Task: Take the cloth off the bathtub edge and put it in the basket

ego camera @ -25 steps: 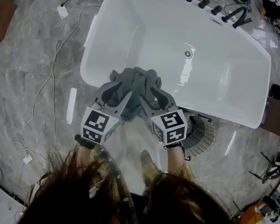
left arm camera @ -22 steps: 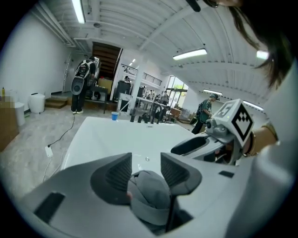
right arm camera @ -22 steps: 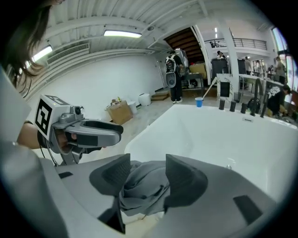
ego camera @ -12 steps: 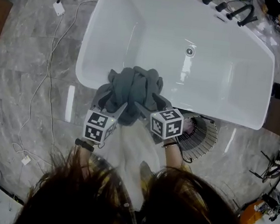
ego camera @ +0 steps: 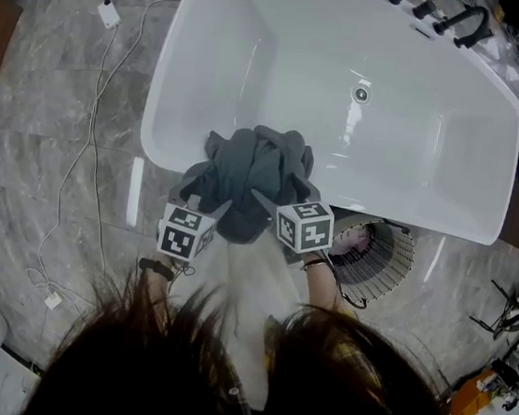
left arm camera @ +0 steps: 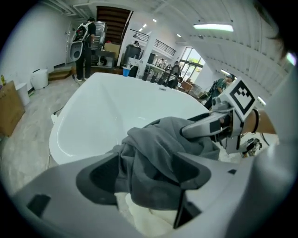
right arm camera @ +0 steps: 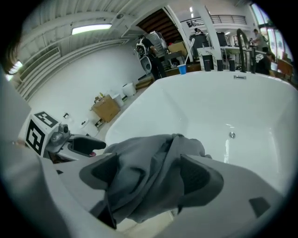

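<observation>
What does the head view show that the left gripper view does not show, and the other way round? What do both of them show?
Only the head view shows the bathtub drain, the person's hair and the marker cube on the left gripper. Only the left gripper view shows that gripper's jaws from close, opening with the grey cloth between them, and people standing far behind the tub. Both show the cloth bunched on the bathtub edge and the right gripper, whose jaws are opening around the cloth too.
</observation>
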Demonstrator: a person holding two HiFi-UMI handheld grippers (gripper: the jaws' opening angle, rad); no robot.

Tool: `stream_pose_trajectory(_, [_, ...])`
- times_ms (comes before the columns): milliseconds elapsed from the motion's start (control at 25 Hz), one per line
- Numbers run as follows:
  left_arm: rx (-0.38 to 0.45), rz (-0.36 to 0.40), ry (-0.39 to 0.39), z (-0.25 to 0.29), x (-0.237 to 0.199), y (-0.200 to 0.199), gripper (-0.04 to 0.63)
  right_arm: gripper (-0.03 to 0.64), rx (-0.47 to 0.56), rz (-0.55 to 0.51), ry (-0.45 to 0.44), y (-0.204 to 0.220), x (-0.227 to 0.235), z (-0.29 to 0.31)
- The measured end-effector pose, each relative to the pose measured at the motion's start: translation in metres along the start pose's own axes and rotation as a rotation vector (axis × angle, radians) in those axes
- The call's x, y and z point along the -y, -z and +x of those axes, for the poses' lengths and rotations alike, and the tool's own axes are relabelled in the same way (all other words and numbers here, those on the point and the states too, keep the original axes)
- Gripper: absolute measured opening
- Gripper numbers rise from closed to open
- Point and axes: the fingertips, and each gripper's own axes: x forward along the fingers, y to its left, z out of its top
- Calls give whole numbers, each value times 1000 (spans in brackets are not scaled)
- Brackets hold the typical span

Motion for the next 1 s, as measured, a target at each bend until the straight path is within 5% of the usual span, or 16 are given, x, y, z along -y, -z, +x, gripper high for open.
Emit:
stream_pose_trajectory(280, [-129, 6, -40, 30, -4, 27, 347, 407, -75, -83, 78, 25, 11, 20])
stream_pose_trajectory(1000, [-159, -31, 19, 55, 5, 40, 332, 404, -10, -197, 84, 28, 12, 22])
